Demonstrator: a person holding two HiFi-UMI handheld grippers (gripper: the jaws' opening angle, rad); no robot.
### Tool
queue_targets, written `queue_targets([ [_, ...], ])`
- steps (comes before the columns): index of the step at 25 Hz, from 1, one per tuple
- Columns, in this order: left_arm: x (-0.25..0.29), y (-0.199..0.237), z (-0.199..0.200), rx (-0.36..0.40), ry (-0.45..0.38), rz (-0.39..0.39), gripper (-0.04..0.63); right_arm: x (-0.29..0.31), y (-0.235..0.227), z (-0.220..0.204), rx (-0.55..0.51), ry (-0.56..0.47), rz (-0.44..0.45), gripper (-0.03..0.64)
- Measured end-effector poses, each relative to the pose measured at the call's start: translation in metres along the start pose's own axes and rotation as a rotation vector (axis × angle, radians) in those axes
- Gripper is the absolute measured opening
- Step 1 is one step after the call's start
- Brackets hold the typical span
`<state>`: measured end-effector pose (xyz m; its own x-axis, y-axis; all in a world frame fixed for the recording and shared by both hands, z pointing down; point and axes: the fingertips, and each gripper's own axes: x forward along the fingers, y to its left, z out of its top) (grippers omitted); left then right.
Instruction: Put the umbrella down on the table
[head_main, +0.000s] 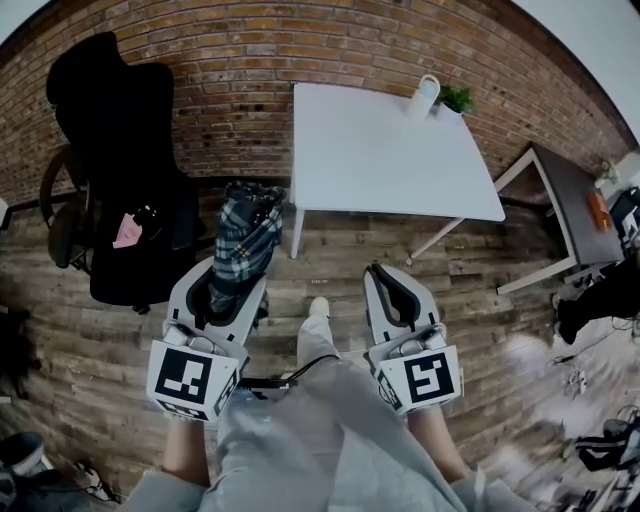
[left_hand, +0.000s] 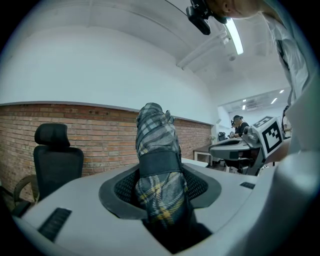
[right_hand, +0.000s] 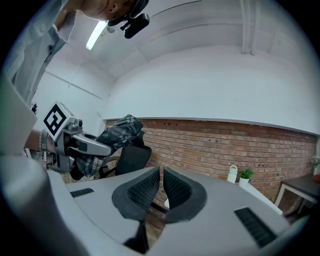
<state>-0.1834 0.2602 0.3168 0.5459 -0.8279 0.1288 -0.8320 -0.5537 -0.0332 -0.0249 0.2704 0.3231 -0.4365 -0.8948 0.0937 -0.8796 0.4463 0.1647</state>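
Left gripper (left_hand: 160, 172) clamps a folded, soft cloth umbrella (left_hand: 156, 135), dark plaid with yellow lines and a black strap. Right gripper (right_hand: 161, 172) has its jaws together, empty.

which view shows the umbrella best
The left gripper view: the folded plaid umbrella fills its centre, close up, clamped in the left gripper. The head view shows it smaller, from above; the right gripper view only small, at the left edge.

The pale grey plastic left gripper (head_main: 240, 283) and right gripper (head_main: 383, 272) have black ridged pads (right_hand: 142, 192) and black-and-white marker cubes (head_main: 195, 378), above light grey clothes (head_main: 320, 440) at bottom centre.
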Motion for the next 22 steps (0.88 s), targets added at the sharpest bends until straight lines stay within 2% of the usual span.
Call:
queue_targets([
  [10,0.091,0.032,0.016,-0.004,-0.021,0.036,0.229,0.083,-0.067,-0.003,0.005,-0.050,0.034,0.052],
  [22,0.250,0.072,0.028,-0.044,0.017,0.095,0.229,0.210,-0.184,-0.028,0.045,-0.009,0.123,0.052],
])
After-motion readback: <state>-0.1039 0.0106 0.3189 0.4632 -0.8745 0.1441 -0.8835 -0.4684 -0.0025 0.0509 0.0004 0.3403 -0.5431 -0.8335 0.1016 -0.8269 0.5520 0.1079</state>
